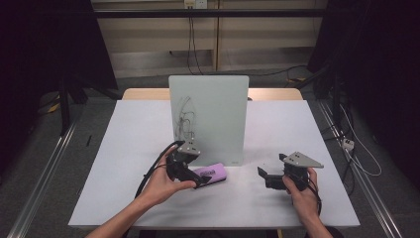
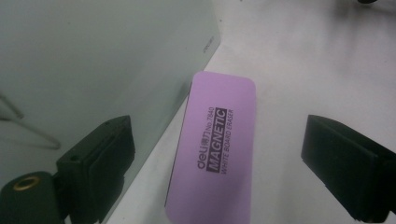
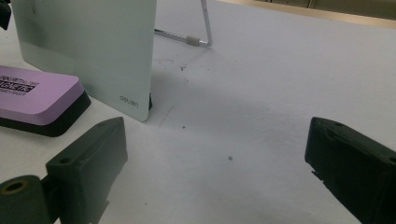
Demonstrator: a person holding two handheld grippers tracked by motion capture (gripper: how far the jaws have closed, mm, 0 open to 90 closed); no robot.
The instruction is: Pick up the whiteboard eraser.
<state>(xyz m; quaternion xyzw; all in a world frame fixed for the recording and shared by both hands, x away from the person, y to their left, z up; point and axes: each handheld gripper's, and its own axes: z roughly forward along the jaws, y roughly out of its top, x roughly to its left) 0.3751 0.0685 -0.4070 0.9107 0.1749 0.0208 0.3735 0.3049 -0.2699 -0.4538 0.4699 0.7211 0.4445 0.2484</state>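
Observation:
A purple whiteboard eraser (image 1: 213, 172) with a black base lies flat on the white table (image 1: 138, 129), just in front of an upright whiteboard (image 1: 208, 116) marked with faint scribbles. My left gripper (image 1: 195, 171) is down at the eraser's near end. In the left gripper view the eraser (image 2: 215, 149) lies lengthwise between my open jaws, with a gap on each side and neither pad touching it. The whiteboard (image 2: 93, 56) stands right behind the left jaw. My right gripper (image 1: 271, 166) rests open to the right, with only bare table between its fingers in the right gripper view (image 3: 215, 154).
In the right gripper view the whiteboard (image 3: 88, 42) leans on a wire stand (image 3: 196, 39) behind it, and the eraser (image 3: 32, 95) sits at its left front. Cables run over the floor beyond the table, and dark stands flank it.

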